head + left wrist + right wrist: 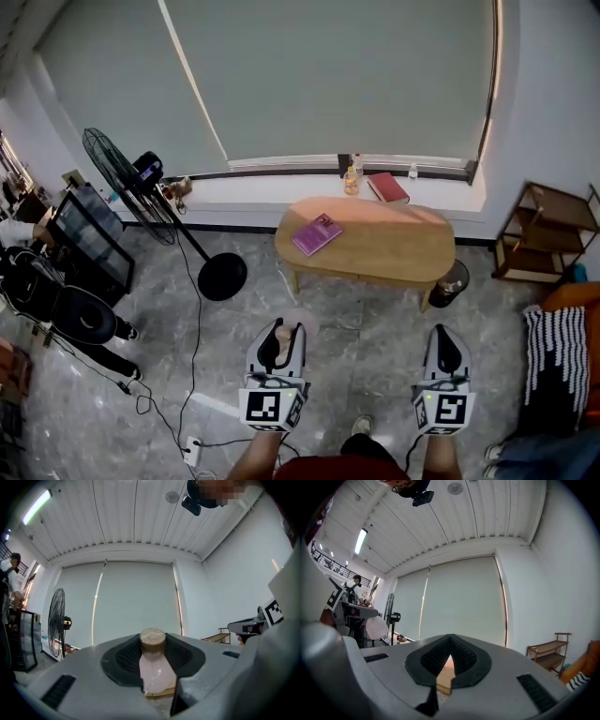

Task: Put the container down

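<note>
- No brand or label legible anywhere; only print in reach is the black-and-white square markers on each gripper's cube.
- Purple book [317,233] on the tabletop [394,248] with pale cover print, too small to read; red book [387,187] on the sill behind, cover plain from here.
- Container [152,667], pale and translucent with a tan round cap, no label showing.
- Clamped between the jaws of the left gripper [153,651], cap poking up past the pads, jaws held fairly wide around it.
- In the head view, left gripper [278,330] and container [282,333] near, low left of centre, over the grey floor, well apart from the tabletop farther off.
- Right gripper [450,641] closed at the tips, nothing between the pads.
- Right gripper [442,333] near right, level with the left one, the two well apart.
- Both aimed away toward the far tabletop, cubes nearest the body, bare forearms behind them at the near edge.
- Fan [122,183] standing far left.
</note>
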A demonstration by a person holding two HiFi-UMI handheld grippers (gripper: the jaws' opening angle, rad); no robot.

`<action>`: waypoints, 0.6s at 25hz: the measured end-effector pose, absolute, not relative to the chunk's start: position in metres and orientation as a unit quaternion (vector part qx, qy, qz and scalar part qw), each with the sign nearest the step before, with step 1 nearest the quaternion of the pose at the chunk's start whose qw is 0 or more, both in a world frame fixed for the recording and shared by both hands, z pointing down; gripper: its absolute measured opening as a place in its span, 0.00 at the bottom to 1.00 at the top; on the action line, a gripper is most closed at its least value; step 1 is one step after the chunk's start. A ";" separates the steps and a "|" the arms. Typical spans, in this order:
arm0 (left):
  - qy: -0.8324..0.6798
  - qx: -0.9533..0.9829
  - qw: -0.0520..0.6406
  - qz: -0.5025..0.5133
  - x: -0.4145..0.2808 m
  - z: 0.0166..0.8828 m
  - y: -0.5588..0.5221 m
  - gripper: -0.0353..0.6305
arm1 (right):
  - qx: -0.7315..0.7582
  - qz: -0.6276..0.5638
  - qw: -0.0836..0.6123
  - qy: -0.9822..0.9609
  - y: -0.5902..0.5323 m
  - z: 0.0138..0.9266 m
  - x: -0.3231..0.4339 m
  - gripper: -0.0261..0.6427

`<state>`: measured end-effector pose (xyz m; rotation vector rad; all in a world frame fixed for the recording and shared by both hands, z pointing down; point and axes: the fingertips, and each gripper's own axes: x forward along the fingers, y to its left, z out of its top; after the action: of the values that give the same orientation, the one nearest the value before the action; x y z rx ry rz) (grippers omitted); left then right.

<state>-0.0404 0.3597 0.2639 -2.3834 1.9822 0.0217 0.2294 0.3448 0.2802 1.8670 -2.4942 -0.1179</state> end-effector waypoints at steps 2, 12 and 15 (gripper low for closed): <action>0.642 -0.766 0.018 0.010 -0.029 0.266 0.347 0.27 | 0.600 -0.034 0.013 -0.800 0.332 0.286 0.241 0.03; 0.654 -0.756 0.025 0.006 -0.005 0.263 0.313 0.27 | 0.593 -0.030 0.015 -0.805 0.289 0.295 0.267 0.03; 0.652 -0.758 0.026 0.002 -0.003 0.265 0.303 0.27 | 0.588 -0.033 0.012 -0.808 0.278 0.294 0.265 0.03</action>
<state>-0.0027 0.3028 0.2651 -2.3416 2.0164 0.0050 0.2648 0.2778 0.2941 1.8321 -2.5205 -0.1030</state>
